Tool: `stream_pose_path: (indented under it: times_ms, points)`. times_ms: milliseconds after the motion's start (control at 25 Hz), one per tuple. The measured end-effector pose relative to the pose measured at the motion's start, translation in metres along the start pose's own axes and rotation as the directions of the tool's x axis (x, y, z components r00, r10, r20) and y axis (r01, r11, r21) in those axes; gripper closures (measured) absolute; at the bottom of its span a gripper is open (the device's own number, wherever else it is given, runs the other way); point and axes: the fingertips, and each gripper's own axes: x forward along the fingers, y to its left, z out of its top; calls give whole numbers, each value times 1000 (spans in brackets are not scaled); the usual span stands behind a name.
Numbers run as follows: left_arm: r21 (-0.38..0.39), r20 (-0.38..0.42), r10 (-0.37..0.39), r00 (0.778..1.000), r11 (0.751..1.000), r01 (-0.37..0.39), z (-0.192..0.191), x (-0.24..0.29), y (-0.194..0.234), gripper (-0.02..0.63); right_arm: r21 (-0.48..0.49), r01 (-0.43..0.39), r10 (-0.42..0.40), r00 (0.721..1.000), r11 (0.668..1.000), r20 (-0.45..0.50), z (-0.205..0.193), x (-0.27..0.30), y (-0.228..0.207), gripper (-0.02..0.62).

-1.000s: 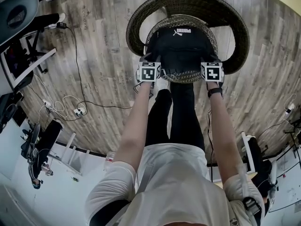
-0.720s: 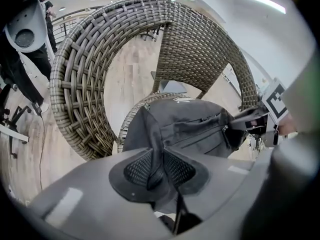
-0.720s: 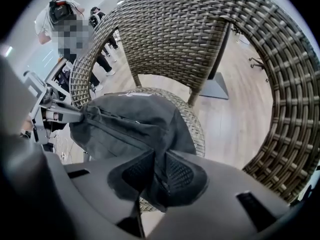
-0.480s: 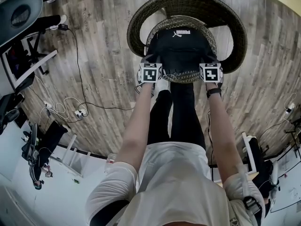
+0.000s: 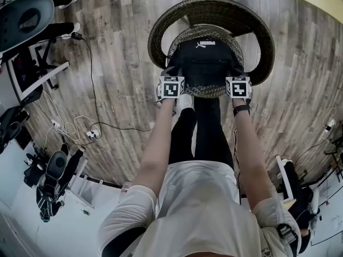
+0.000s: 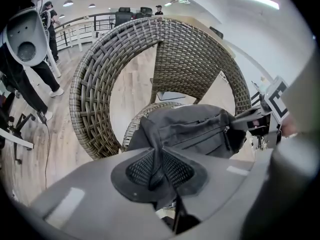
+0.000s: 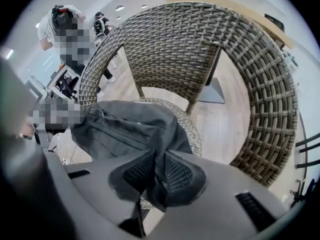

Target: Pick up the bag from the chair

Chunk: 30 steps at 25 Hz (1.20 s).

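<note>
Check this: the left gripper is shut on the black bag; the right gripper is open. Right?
Wrong: the right gripper is shut on the bag too, as the right gripper view shows. Its jaws and the left gripper's have just been closing on the fabric.

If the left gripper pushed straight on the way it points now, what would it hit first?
The bag: the left gripper has just been closing its jaws and pinches a fold of it. Beyond that, probably the chair's wicker seat, though depth is unclear.

Matt black cloth bag (image 5: 206, 63), rough woven wicker chair (image 5: 214, 12), grained wood-plank floor (image 5: 118, 79).
</note>
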Motion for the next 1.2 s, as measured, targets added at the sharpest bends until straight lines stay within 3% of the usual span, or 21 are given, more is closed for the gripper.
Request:
stream_pose_path:
  times_ms: [280,480,760,1200]
  points:
    - [-2,66,-5,998,1000,6,19,-26,-8,554,16,29,-30,998,999,61,16,-30,0,537]
    - [9,156,-7,988,1000,5,45,-53,-11,555,23,47,-50,989,999,140,34,-59,2,538]
    - [-16,296,30,955,1000,-26,83,-94,-18,558,25,76,-80,976,997,205,59,-90,6,541]
    - [-22,419,63,906,998,-59,118,-154,-18,560,38,103,-110,928,994,356,107,-157,24,546]
